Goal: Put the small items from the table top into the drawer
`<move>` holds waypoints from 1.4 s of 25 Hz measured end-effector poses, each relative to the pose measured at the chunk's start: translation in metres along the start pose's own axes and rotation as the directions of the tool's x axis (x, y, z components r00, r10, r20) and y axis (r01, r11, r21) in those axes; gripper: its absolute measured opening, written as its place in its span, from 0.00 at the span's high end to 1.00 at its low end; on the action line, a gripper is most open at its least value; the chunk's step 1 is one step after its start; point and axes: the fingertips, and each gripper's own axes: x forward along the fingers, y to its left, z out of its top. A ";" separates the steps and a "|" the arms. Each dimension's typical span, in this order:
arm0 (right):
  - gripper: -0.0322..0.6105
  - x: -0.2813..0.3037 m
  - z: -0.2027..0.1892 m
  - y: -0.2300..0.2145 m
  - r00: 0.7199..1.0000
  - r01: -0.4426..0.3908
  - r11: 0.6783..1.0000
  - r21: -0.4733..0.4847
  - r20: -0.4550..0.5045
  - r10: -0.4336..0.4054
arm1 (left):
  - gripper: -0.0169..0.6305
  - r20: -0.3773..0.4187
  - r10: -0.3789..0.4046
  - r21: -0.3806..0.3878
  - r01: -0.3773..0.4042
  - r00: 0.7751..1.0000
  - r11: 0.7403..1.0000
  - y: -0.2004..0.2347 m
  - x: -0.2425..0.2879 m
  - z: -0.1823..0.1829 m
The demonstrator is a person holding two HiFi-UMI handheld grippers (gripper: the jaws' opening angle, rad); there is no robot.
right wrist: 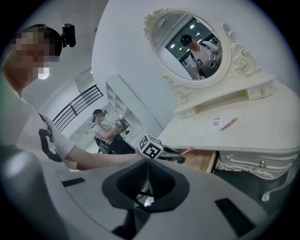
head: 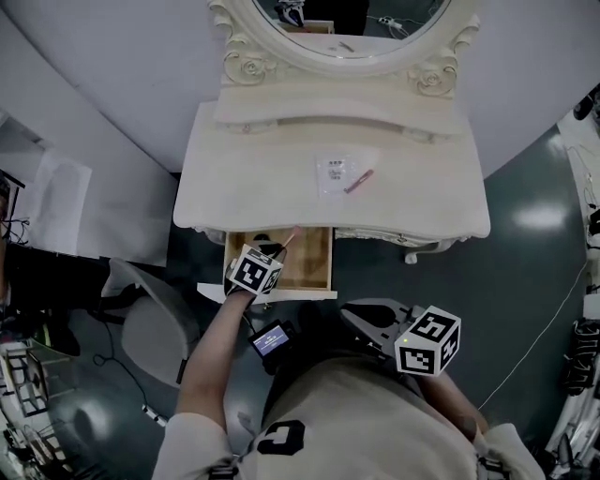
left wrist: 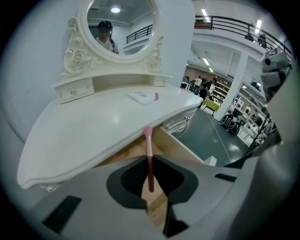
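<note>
My left gripper (head: 275,251) hangs over the open wooden drawer (head: 314,272) at the front of the white dressing table (head: 234,187). It is shut on a thin pink stick (left wrist: 149,159) with a paler flat tip, which points toward the table edge. On the table top lie a clear packet (head: 333,173) and a second pink stick (head: 358,181); both also show in the right gripper view, the packet (right wrist: 216,122) beside the stick (right wrist: 228,123). My right gripper (right wrist: 148,169) is held low by my body, well back from the table, shut with nothing in it.
An oval mirror (head: 352,28) in a carved frame stands at the back of the table above a low shelf (head: 337,108). A grey chair (head: 155,323) stands to the left of the drawer. A second, closed drawer front (right wrist: 260,164) lies right of the open one.
</note>
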 end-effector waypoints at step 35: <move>0.90 0.013 -0.005 -0.018 0.990 0.135 0.989 0.056 -0.038 -0.133 | 0.83 -0.198 -0.031 0.024 0.036 0.980 0.999 0.031 0.083 -0.029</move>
